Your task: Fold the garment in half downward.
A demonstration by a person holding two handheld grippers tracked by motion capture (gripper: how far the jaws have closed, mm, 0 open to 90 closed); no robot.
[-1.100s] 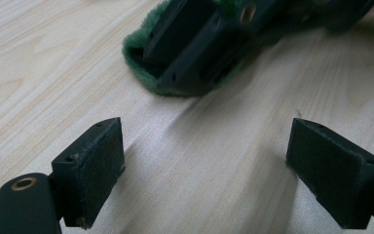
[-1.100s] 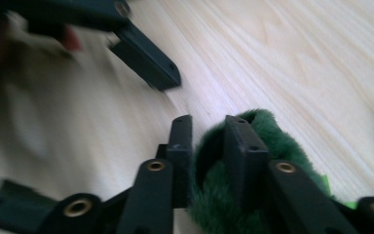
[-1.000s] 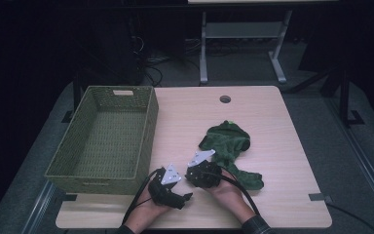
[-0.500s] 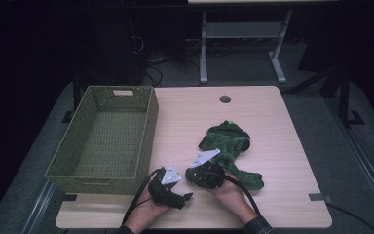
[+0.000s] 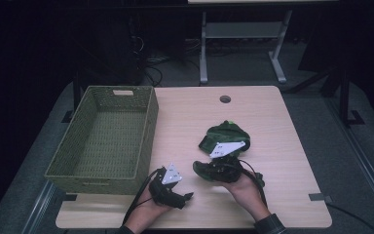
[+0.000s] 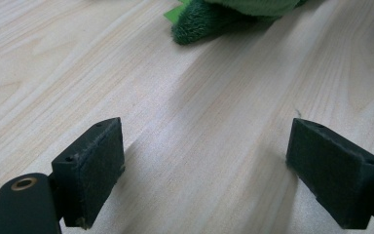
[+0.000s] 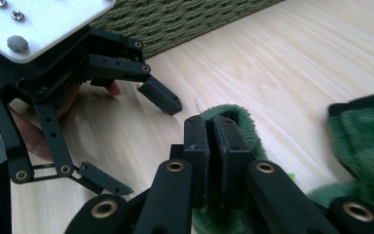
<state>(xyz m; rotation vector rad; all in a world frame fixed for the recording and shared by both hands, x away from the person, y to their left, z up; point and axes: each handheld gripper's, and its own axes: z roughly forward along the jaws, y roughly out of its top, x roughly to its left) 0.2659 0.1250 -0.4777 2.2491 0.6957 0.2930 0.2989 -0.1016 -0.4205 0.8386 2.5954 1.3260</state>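
Right claw (image 7: 214, 146) just pinched down on the green plush (image 5: 226, 134) edge and lifted it a bit off the table (image 5: 282, 161) compared to a second ago, so the grab looks good. Left claw (image 6: 209, 161) sits wide open near the basket (image 5: 102, 136), probably the destination.

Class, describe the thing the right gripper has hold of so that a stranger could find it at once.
Start at the wooden table and look right of the woven basket. The green plush cloth lies crumpled there, one edge pinched in the right gripper. It is the table's sole soft, furry thing.
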